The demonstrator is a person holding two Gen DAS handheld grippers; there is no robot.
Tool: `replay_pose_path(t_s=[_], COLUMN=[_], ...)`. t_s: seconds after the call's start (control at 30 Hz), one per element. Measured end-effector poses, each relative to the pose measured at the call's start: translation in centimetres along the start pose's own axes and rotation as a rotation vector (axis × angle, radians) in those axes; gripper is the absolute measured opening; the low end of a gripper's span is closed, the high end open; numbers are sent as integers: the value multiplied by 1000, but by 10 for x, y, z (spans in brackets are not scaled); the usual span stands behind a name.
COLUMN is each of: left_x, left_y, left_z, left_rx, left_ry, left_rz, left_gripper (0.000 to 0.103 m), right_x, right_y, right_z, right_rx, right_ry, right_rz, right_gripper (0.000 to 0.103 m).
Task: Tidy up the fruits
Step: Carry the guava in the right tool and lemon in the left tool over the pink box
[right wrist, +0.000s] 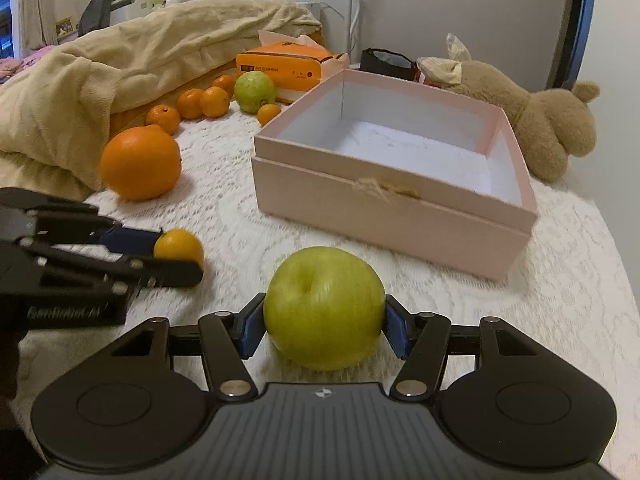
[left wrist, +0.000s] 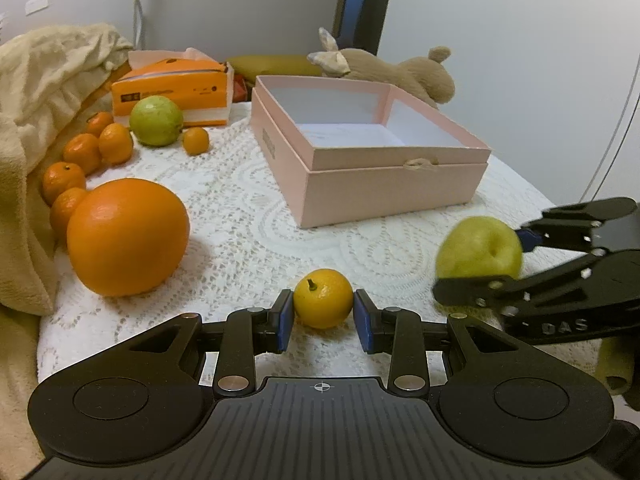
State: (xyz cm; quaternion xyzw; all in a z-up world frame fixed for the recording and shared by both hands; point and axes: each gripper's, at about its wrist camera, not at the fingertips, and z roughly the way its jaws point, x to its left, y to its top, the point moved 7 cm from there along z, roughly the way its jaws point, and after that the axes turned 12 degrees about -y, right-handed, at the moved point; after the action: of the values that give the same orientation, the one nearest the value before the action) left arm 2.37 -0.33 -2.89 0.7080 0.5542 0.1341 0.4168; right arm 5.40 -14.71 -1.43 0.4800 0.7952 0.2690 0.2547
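- Green apple (right wrist: 324,308) sits squeezed between the blue pads of the right hand-held gripper (right wrist: 324,322), stem dimple facing the camera. It looks just off the lace cover (right wrist: 480,320), or barely on it; hard to say.
- Small orange (left wrist: 323,298) is pinched in the left hand-held gripper (left wrist: 323,316), pads touching both its sides, stem pointing up and a bit left. I can't tell if it's lifted or just resting on the lace.
- So both grippers are narrowed around fruit, neither hanging wide.
- The bit that matters: the pink box (right wrist: 384,216) is straight ahead and slightly right of the apple, open top, nothing in it, near wall facing the grippers. From the left gripper it's ahead too, a little right of centre.
- The right hand looks nearer the box, so my guess is the apple goes in first, up and over that near wall. Both fruits are round, so no long axis to fuss over.
- Grippers are close side by side, so they could bump if both head in at once.
- Further out on the left: a big orange (left wrist: 128,236), a row of mandarins (left wrist: 82,152) along the blanket (left wrist: 36,92), and a green guava-looking fruit (left wrist: 156,120) by the tissue pack (left wrist: 172,88).
- Plush toy (right wrist: 540,120) lies behind the box, out of the way.
- Looks like early days, box empty and most fruit not yet picked.
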Motion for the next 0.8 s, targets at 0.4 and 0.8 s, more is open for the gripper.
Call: replay_pose_path(t_s=[0.4,0.8], left_x=[-7,-9], left_y=[-1,-1], left_z=[-1,0], left_rx=[0,0], left_ry=[-6,-2], left_rz=[16,21], left_gripper=[37,37], right_x=[-10,-8], right_y=[-17,-24], right_z=[-8,-11], right_rx=[27,58], right_ry=[-23,-27], right_rz=[-11,-69], right_gripper=[61,60])
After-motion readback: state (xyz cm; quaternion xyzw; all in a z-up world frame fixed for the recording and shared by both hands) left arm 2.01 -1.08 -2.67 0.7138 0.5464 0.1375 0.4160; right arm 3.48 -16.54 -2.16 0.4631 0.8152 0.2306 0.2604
